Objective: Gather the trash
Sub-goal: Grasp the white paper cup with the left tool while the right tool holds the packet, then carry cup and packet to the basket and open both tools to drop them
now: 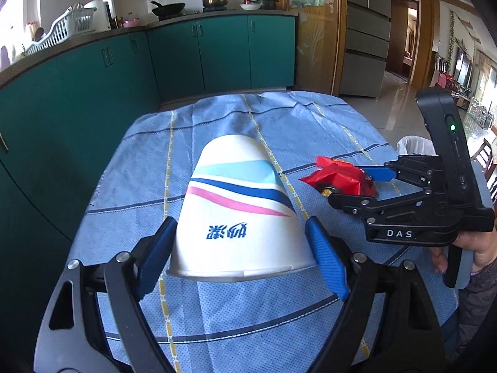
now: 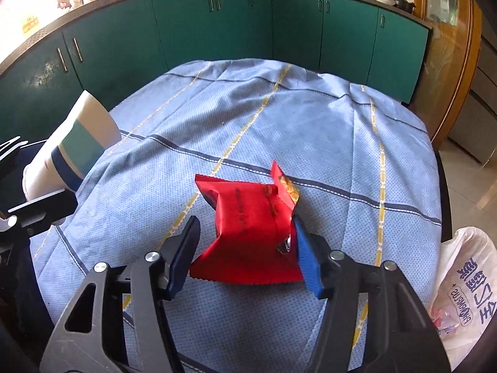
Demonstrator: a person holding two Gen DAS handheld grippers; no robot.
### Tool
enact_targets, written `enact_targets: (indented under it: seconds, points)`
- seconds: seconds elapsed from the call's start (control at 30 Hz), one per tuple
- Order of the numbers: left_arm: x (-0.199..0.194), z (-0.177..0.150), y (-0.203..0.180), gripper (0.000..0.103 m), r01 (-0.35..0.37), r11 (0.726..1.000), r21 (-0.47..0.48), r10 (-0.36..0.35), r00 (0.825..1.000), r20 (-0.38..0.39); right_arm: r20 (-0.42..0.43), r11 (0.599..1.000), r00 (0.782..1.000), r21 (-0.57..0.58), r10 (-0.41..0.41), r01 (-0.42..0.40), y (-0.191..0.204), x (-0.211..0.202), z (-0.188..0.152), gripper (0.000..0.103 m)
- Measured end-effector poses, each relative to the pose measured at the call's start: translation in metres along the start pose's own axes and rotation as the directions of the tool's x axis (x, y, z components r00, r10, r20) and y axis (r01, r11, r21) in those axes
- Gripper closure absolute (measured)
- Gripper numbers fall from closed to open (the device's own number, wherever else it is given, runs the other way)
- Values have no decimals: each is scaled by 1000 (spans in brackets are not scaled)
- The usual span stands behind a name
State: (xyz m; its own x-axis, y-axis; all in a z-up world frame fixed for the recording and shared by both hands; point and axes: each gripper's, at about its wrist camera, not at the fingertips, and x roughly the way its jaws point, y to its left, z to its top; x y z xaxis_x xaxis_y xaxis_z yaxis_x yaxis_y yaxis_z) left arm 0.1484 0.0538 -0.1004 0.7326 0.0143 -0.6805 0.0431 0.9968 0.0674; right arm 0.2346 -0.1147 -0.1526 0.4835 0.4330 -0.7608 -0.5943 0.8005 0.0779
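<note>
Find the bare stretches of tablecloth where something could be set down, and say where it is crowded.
Free: the far half of the tablecloth, between the red wrapper and the green cabinets. Crowded: the near edge, where the paper cup, wrapper and both sets of fingers sit, plus the plastic bag.

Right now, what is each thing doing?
Paper cup: upside down, tilted, held between the left gripper's fingers.
Red wrapper: crumpled and torn open, between the right gripper's fingers; one blue finger touches it, the other stands clear.
Plastic bag: open beside the table, some trash inside.
Tablecloth: wrinkled, spread over the table.
</note>
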Motion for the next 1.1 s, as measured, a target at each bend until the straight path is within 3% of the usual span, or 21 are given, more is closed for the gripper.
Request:
enact_targets:
  seconds: [0.3,0.5,0.7,0.83,0.9,1.0,1.1]
  points:
    - [-21,8,-21,19,-34,998,43,31,996,79,103,999,995,33,-8,4,-5,-35,-8,44]
    - [-28,13,-42,19,-30,997,71,23,994,109,219,998,975,59,-39,27,-17,-70,-18,44]
    - [-27,21,-74,19,39,993,110,-52,992,114,295,974,937,177,-188,140,-59,-110,-34,44]
    - [-17,31,-105,19,140,981,137,-154,983,101,268,909,901,336,-342,245,-112,-139,-64,44]
    - [-8,38,-128,19,213,965,152,-227,971,80,200,846,883,435,-424,307,-144,-149,-90,43]
    - [10,48,-169,19,324,930,175,-334,942,29,77,751,872,547,-484,368,-179,-150,-125,43]
    - [28,56,-213,19,379,899,220,-387,922,-10,19,691,873,621,-487,371,-200,-153,-149,43]
